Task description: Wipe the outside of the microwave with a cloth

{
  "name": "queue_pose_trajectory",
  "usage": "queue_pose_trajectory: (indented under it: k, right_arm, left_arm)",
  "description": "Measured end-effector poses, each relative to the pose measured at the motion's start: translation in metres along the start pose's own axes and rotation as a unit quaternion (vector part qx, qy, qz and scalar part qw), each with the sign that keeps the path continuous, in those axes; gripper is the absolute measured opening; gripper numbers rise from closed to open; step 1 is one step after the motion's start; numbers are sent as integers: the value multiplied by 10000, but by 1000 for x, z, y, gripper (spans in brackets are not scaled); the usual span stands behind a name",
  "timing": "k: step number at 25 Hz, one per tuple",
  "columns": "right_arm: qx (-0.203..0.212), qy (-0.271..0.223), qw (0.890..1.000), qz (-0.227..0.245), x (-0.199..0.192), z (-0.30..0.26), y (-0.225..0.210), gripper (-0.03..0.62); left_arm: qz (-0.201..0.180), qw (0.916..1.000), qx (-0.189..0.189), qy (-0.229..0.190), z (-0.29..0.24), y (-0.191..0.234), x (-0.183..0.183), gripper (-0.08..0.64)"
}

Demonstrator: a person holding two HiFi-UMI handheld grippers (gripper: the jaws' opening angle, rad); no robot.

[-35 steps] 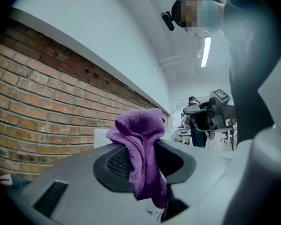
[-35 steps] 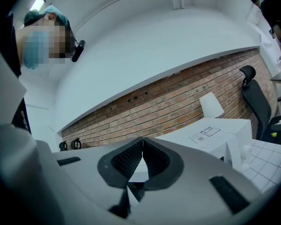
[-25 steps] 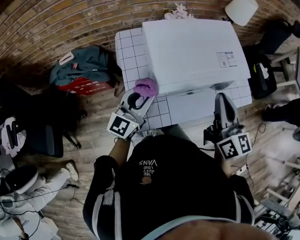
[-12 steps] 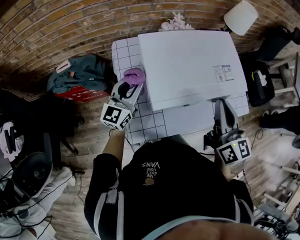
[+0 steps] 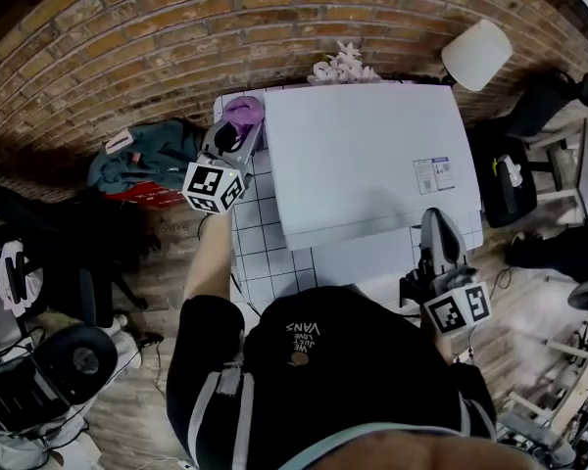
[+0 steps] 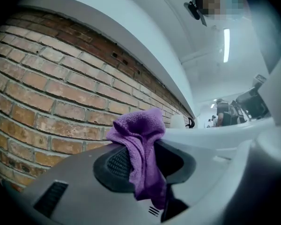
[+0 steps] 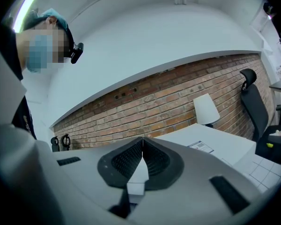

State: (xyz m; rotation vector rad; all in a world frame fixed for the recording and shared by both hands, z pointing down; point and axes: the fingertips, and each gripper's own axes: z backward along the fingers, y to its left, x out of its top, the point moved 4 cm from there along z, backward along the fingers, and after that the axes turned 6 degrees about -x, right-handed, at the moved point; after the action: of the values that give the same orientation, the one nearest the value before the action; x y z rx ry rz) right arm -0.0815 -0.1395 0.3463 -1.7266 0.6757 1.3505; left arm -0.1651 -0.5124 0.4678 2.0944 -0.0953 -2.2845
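Note:
The white microwave (image 5: 367, 155) stands on a white tiled table (image 5: 265, 253) against a brick wall. My left gripper (image 5: 237, 125) is shut on a purple cloth (image 5: 243, 111) at the microwave's far left corner, beside its left side. In the left gripper view the purple cloth (image 6: 143, 156) hangs bunched from the shut jaws, with the brick wall behind it. My right gripper (image 5: 439, 225) is shut with nothing in it, held at the microwave's near right corner. The right gripper view shows the microwave's top (image 7: 210, 142) beyond the closed jaws (image 7: 141, 146).
A white lampshade (image 5: 475, 29) stands at the table's far right, and a pale pink plant (image 5: 341, 69) sits behind the microwave. On the floor to the left lie a teal bag (image 5: 147, 150) and a red box (image 5: 152, 192). Office chairs (image 5: 73, 365) stand around.
My left gripper has carried the purple cloth along the microwave's left side, from the near left corner to the far left corner. The right gripper has stayed near the front right corner.

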Motion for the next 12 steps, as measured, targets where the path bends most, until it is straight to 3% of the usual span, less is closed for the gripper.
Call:
queue_pose_trajectory:
  k: [6,12]
  right_arm:
    - [-36,50,10000,-7,2,-6,-8,0]
    - [6,11,10000,14,2,-4,-3,0]
  left_arm:
    - [5,9999,83,85,-19,22,2,132]
    - [85,9997,227,-82,-4,22,7,132]
